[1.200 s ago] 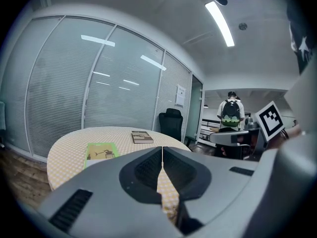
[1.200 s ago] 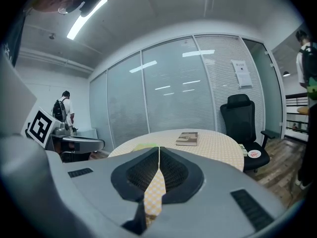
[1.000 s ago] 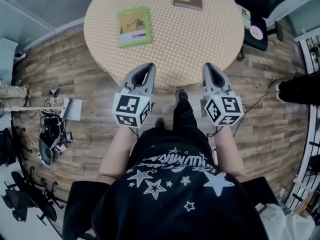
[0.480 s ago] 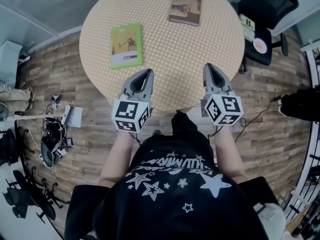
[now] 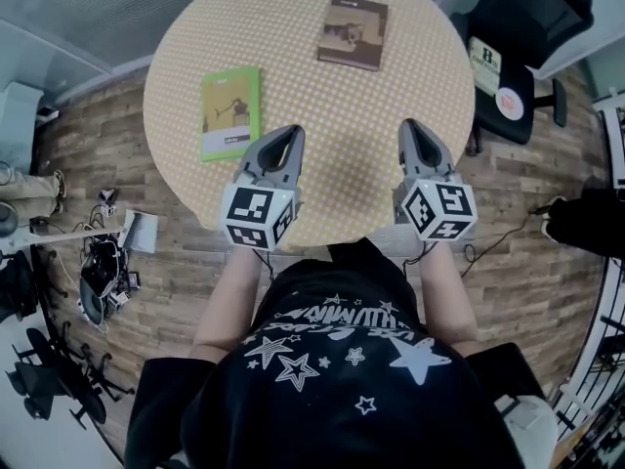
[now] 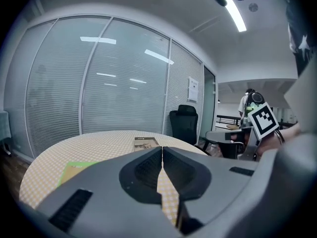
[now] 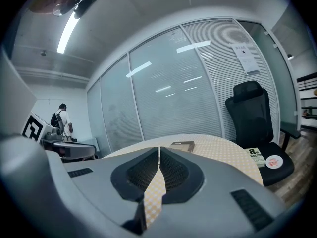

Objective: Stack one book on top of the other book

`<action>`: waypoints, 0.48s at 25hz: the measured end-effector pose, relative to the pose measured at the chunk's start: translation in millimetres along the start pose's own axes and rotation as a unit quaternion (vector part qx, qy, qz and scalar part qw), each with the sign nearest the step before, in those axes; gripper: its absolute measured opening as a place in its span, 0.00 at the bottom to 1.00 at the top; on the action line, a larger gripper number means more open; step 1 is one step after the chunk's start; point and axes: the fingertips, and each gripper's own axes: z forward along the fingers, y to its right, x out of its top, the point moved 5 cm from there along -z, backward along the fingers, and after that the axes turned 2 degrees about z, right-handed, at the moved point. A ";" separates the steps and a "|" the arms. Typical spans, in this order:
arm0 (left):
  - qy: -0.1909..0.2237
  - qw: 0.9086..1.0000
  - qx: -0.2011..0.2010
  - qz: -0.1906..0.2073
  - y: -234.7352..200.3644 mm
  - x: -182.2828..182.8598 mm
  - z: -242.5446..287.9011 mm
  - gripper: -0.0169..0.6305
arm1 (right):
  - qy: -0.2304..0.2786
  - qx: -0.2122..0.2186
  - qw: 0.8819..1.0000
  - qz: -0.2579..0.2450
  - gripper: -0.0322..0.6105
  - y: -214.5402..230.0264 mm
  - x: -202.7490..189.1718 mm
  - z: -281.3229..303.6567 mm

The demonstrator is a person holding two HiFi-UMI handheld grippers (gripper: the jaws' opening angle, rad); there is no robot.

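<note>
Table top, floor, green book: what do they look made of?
Table top: looks like a cloth or vinyl cover, matte, with a fine yellow-and-white check; can't tell which. Floor: wood or wood-look laminate, with staggered grained planks. Green book: paper, with a smooth printed cover.

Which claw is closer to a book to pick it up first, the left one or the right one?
Probably the left. The left claw is shut and empty, close to the green book. The right claw, also shut and empty, has the brown book farther off.
</note>
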 end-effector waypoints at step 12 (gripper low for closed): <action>-0.016 1.000 0.014 -0.021 -15.1 11.4 59.6 0.05 | -0.018 0.015 0.999 0.029 0.09 45.0 1.7 53.6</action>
